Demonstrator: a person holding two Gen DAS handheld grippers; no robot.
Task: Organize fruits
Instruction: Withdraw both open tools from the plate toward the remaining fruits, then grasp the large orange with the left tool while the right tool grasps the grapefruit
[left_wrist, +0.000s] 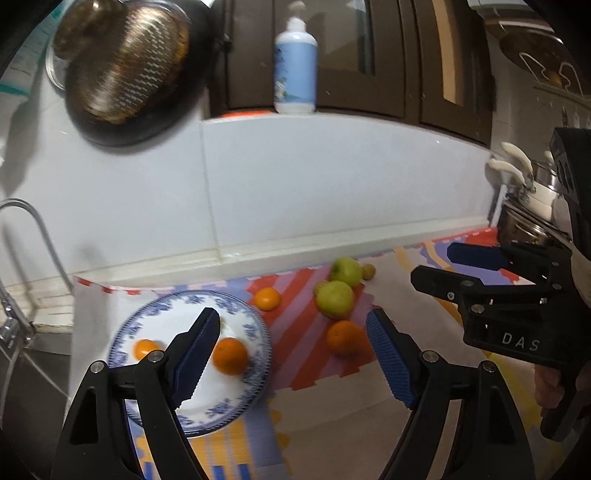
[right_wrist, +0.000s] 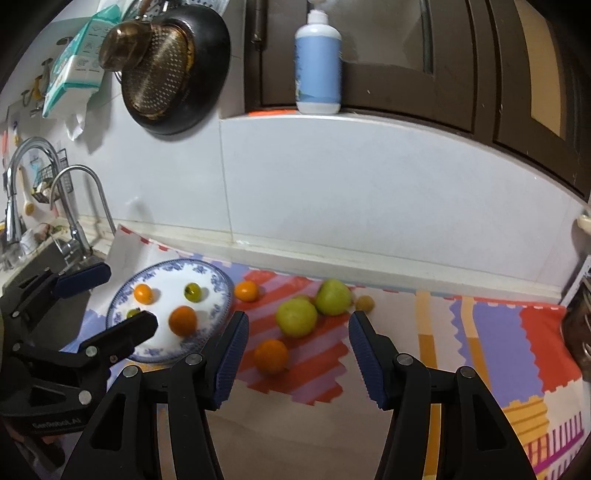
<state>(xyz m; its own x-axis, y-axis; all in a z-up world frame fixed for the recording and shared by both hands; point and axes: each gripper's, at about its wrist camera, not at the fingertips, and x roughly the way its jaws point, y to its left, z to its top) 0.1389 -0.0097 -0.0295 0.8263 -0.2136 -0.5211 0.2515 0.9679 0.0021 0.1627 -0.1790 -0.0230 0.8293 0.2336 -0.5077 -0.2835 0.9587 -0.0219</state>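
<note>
A blue-rimmed white plate (right_wrist: 218, 284) on the colourful mat holds an orange (right_wrist: 182, 320), a small orange fruit (right_wrist: 143, 293) and two small green fruits (right_wrist: 192, 292). On the mat lie two green apples (right_wrist: 296, 317), two oranges (right_wrist: 270, 356) and a small yellow fruit (right_wrist: 365, 302). My left gripper (left_wrist: 291, 332) is open and empty above the plate's right edge (left_wrist: 258, 325); it also shows at the left in the right wrist view (right_wrist: 118, 301). My right gripper (right_wrist: 297, 332) is open and empty above the loose orange; it shows at the right in the left wrist view (left_wrist: 432, 267).
A sink with taps (right_wrist: 74, 206) lies left of the mat. A dark pan with a strainer (right_wrist: 173, 66) hangs on the tiled wall. A lotion bottle (right_wrist: 318, 66) stands on the window ledge. Steel pots (left_wrist: 524, 218) stand at the right.
</note>
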